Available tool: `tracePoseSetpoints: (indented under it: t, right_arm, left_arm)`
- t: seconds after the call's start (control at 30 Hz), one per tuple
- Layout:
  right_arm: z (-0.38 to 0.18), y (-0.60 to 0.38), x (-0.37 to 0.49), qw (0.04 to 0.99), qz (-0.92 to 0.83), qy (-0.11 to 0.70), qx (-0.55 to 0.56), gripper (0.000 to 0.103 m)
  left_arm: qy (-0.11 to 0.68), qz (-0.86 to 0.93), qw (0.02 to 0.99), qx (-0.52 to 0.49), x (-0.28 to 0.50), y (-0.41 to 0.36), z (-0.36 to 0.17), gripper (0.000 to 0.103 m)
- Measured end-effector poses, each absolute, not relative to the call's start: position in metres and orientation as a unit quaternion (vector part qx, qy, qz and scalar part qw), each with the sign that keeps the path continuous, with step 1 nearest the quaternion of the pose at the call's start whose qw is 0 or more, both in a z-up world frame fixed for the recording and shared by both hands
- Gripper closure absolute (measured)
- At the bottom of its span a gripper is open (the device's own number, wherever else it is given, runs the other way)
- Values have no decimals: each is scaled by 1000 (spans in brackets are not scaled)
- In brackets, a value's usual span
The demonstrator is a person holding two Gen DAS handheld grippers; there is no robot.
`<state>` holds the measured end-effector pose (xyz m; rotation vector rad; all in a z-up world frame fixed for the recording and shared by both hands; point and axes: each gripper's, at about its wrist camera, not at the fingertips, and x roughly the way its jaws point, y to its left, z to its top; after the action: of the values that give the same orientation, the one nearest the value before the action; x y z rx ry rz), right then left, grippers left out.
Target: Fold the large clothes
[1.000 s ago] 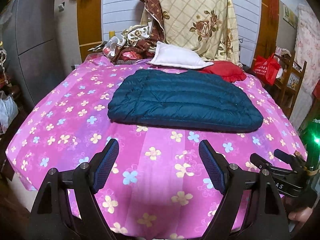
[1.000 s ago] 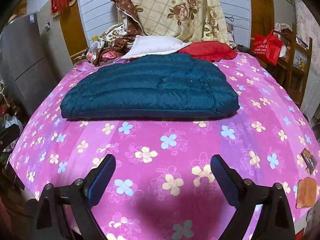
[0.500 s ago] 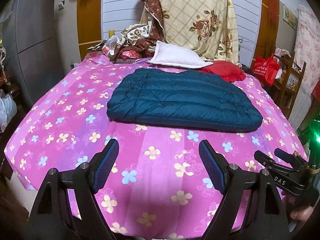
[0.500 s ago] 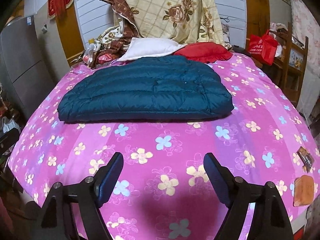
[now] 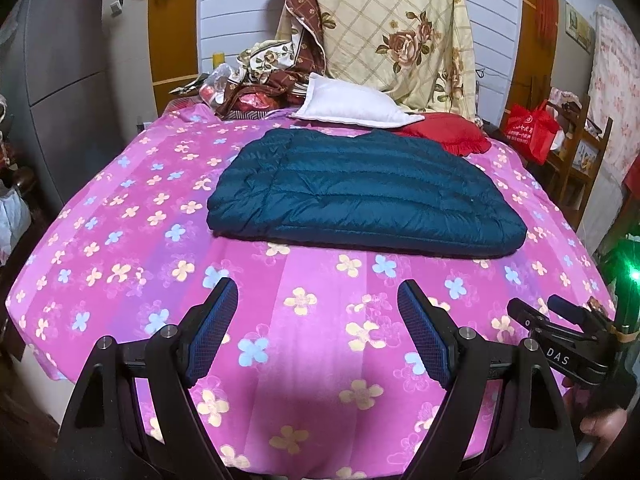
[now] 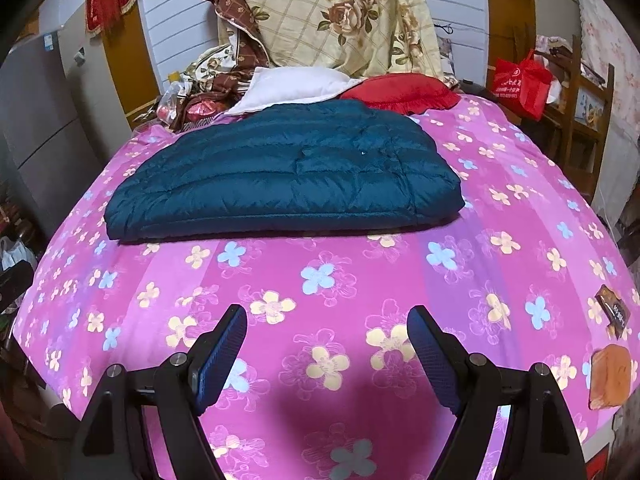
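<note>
Currently my left gripper point(image 5: 312, 328) and right gripper point(image 6: 326, 354) both gape wide, empty, at frame bottom. Jacket point(image 5: 360, 196) lies folded mid-frame on the bedsheet point(image 5: 320, 292). Risk: puffy, slick layers slipping from the pads point(image 5: 212, 328), springing the fold open.

Pink floral bed point(image 5: 120, 240), grey fridge point(image 5: 60, 80), white slatted wall point(image 5: 236, 20).

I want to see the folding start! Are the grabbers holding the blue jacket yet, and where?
No, nothing is held. The left gripper and right gripper are both open over the pink bedsheet, short of the blue jacket.
</note>
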<state>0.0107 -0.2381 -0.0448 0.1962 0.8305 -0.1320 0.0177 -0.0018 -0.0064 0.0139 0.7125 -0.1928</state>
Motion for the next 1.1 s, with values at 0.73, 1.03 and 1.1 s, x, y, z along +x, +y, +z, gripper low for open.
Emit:
tracePoseSetpoints:
  t: [0.73,1.03,1.1]
  right_arm:
    - [-66,-248,16,895,-73,423,117,22]
    - [-71,-251,18,893,-76,426,123,22]
    - [-73,-253,19,892,-77,427,126,22]
  left_arm:
    - [377,-93,921,4,34,-1,-25,20]
    - [380,-89,921,4,38,1,-30,20]
    - [383,-88,920,5,39,2,-32,20]
